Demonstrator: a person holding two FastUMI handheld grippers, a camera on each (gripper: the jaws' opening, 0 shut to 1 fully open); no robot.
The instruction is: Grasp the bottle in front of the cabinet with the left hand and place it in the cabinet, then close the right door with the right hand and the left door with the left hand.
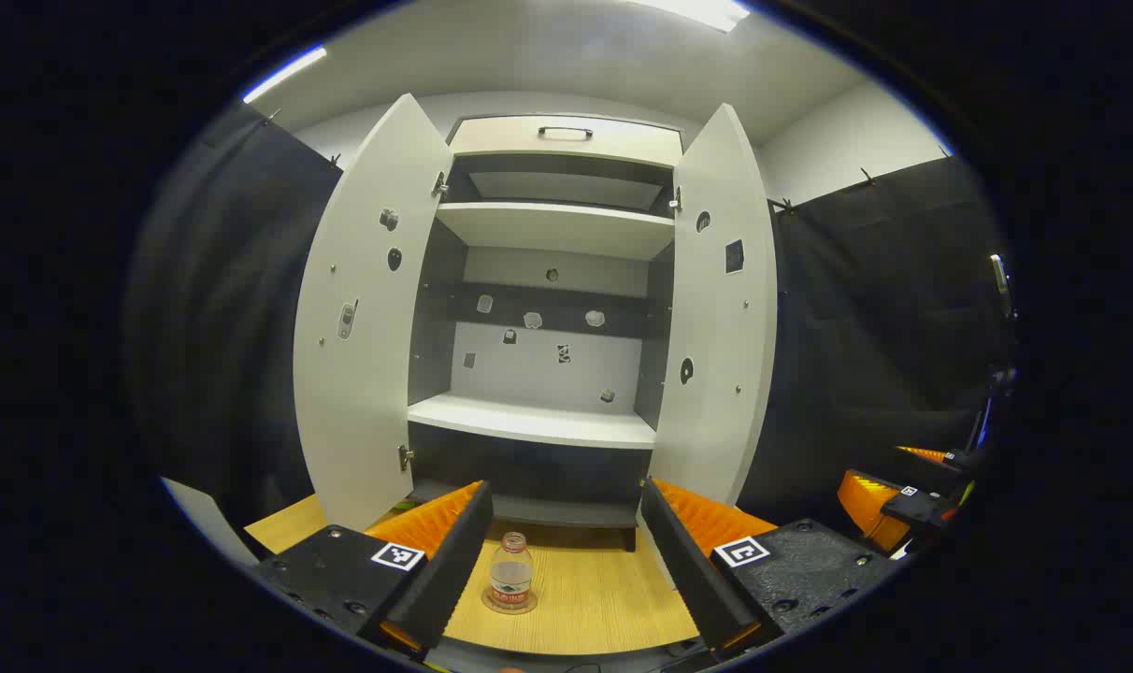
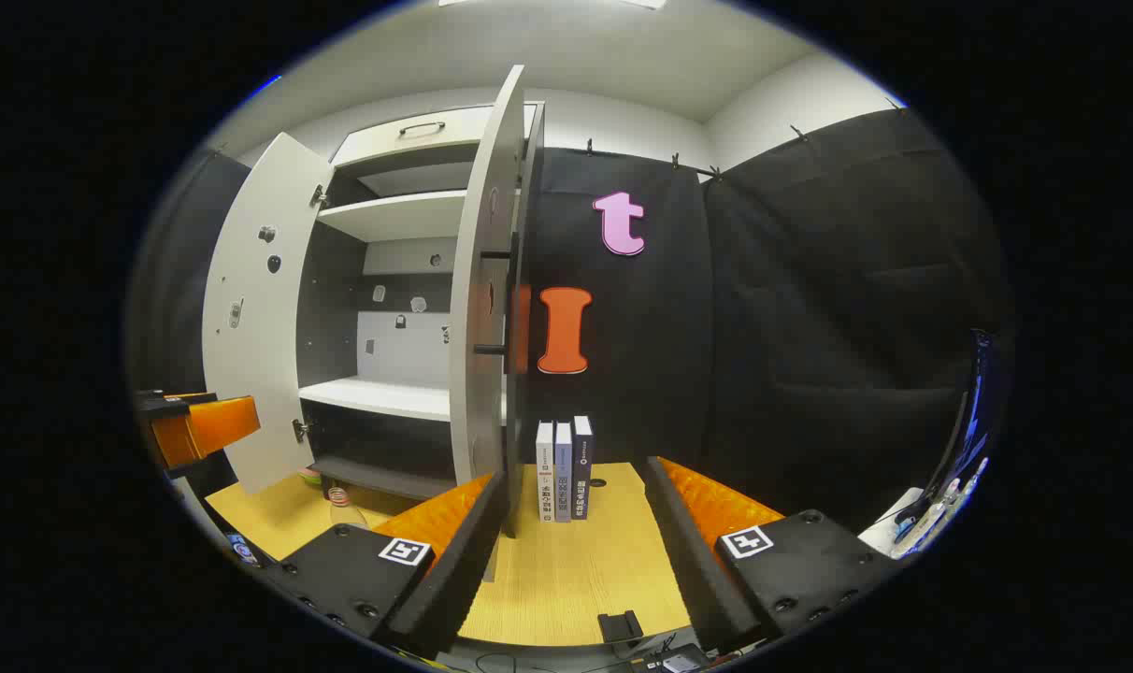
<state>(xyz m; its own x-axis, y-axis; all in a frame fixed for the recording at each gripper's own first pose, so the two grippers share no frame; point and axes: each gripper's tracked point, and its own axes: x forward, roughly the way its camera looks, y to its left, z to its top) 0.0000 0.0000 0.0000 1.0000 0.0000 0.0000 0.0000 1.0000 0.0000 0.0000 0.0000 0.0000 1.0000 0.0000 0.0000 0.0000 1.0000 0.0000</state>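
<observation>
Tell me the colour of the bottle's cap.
Red cap on the bottle, clearest in the left gripper view.

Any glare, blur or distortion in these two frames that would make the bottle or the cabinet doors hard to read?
Left gripper view: sharp, evenly lit; fisheye bows the cabinet doors outward; the bottle is clear between the open jaws. Right gripper view: also sharp, with the bottle small, low and partly hidden; the right door appears edge-on.

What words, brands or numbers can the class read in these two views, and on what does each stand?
None can be read.
Label on the bottle: print too small to read.
Spines of the three books: print too small to read.
Square marker behind the fingers: a black-and-white pattern, no words.
</observation>
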